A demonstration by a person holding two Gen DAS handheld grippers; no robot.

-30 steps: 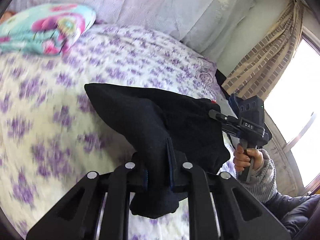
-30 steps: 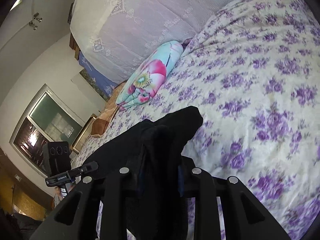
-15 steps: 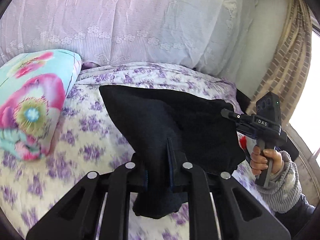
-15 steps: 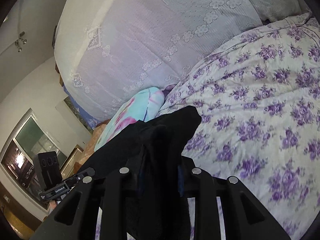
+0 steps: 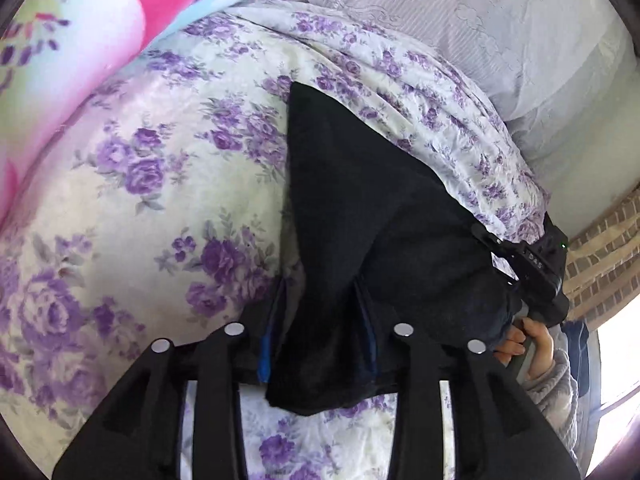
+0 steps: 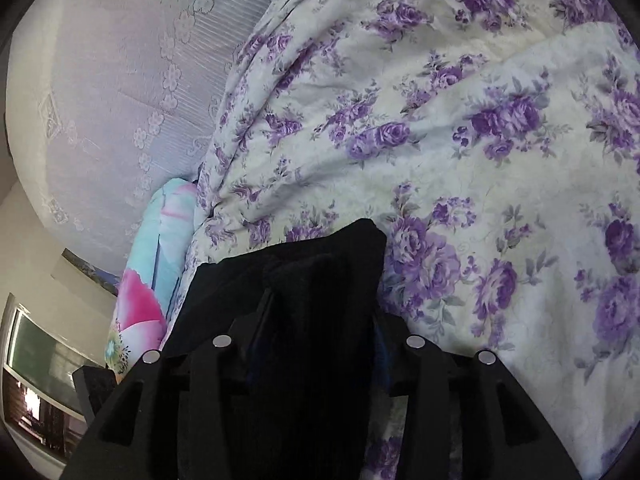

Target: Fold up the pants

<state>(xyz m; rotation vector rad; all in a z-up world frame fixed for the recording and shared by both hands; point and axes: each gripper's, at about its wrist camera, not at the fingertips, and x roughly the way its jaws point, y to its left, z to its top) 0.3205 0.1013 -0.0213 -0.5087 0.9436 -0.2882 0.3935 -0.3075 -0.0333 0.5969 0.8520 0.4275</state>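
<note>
Both grippers have carried the pants (image 5: pixel 384 216) toward the head of the bed since the earlier frames; the pillows (image 5: pixel 500 20) and the bright flowered cushion (image 5: pixel 72 40) now fill far more of each view, and the bedspread (image 5: pixel 140 200) sits much closer beneath.

1. Left gripper (image 5: pixel 320 320): I read its jaws as having just been opening. They stand at a moderate gap, a fold of the dark cloth lies between them, and a sliver of light shows beside the blue pad (image 5: pixel 265 350), so the pads no longer press.
2. Right gripper (image 6: pixel 316 320): its jaws have likewise just been opening, with bunched cloth between them. In the left view I see this gripper at the far corner of the garment, held in a hand (image 5: pixel 532 344) with a grey sleeve.
3. Position of the pants: spread between the two grippers and draped onto the bedspread, leading edge near the pillows.

Judged step: release after laying the fold down.

Faults to watch:
- Cloth snagging on a pad during withdrawal would drag the fold open again.
- Uneven release, one side freeing before the other, would skew the edge.
- The garment lies close to the cushion and pillows; any further push forward would ruck it against them.
</note>
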